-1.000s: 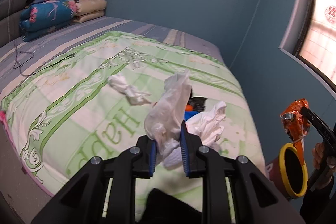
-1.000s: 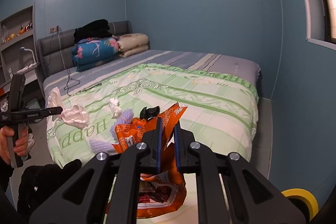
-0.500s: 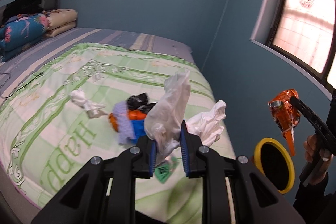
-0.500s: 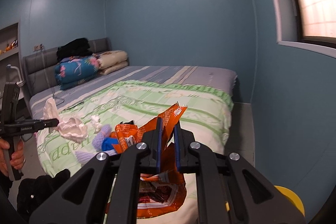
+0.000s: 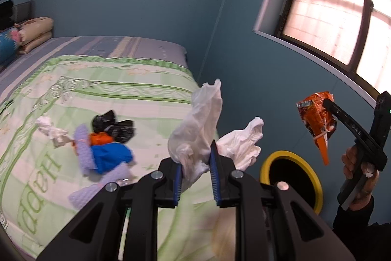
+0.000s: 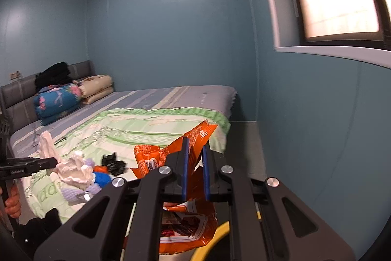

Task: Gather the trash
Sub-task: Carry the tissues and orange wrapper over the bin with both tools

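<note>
My left gripper [image 5: 195, 151] is shut on a crumpled white plastic bag [image 5: 198, 129], held above the foot of the bed. My right gripper [image 6: 194, 148] is shut on an orange snack wrapper [image 6: 156, 155]; the left wrist view shows that wrapper [image 5: 315, 114] hanging above and right of a yellow-rimmed bin [image 5: 290, 170] beside the bed. The bin's rim [image 6: 215, 236] shows under the wrapper in the right wrist view. The left gripper [image 6: 52, 162] with its white bag [image 6: 73, 169] appears at the left there. A white tissue [image 5: 47, 127] and a black wrapper [image 5: 114, 125] lie on the green quilt [image 5: 110, 80].
Purple, blue and orange knitted cloths [image 5: 102, 155] lie on the quilt near the black wrapper. Folded bedding [image 6: 73, 96] is stacked at the headboard. Blue walls and a window [image 5: 330, 6] close in the narrow floor strip [image 6: 244, 146] beside the bed.
Both grippers have swung to the right, away from the bed's middle toward the yellow-rimmed bin, each still holding its trash. The bin has come closer to the centre of the left wrist view.
</note>
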`<state>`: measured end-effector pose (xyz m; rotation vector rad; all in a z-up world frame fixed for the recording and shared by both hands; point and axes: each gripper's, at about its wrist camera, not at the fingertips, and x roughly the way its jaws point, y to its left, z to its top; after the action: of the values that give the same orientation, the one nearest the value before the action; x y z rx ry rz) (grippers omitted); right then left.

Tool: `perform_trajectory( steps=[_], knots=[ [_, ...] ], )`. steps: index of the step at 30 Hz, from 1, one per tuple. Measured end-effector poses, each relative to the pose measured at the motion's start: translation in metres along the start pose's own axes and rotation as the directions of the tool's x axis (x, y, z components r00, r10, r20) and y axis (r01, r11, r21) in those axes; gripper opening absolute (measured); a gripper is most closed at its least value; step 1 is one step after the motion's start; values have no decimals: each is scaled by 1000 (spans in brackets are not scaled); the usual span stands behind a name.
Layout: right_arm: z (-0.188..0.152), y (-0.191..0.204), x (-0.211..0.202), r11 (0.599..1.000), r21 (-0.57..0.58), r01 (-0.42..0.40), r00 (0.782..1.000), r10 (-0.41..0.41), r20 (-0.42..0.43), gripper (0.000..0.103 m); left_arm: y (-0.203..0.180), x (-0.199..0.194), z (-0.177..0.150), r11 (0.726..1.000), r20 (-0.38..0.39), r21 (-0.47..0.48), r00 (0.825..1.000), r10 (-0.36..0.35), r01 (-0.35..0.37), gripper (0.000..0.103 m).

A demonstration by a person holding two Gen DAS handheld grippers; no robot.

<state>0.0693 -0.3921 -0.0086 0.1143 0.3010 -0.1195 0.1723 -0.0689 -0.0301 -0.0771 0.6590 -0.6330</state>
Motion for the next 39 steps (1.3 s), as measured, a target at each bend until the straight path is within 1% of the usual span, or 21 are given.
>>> perform_trajectory(
  steps=[7,11,14,17,26,33,39],
  knots=[
    [-4,-31,-13,995,12,97,995,-98,8,9,-44,29,-1,994,-43,57,995,-87,89,18],
    [-10,-48,-18,989,20,149,989,-149,-5,9,-74,47,-6,985,-78,93,987,-139,146,18],
    [-14,-59,-19,984,23,178,984,-178,-12,9,-93,60,-11,978,-109,109,980,-166,178,18],
    [-19,-66,-19,975,17,223,975,-223,-17,9,-111,72,-16,969,-139,142,974,-181,200,18],
    [-35,-86,-12,968,52,245,968,-241,-65,9,-153,99,-33,947,-213,193,953,-216,258,18],
    [-49,-100,-1,965,67,254,963,-246,-112,9,-173,120,-50,934,-276,215,935,-223,286,18],
    [-59,-109,6,960,63,274,953,-263,-148,9,-188,137,-67,923,-329,230,917,-226,310,18]
  ],
)
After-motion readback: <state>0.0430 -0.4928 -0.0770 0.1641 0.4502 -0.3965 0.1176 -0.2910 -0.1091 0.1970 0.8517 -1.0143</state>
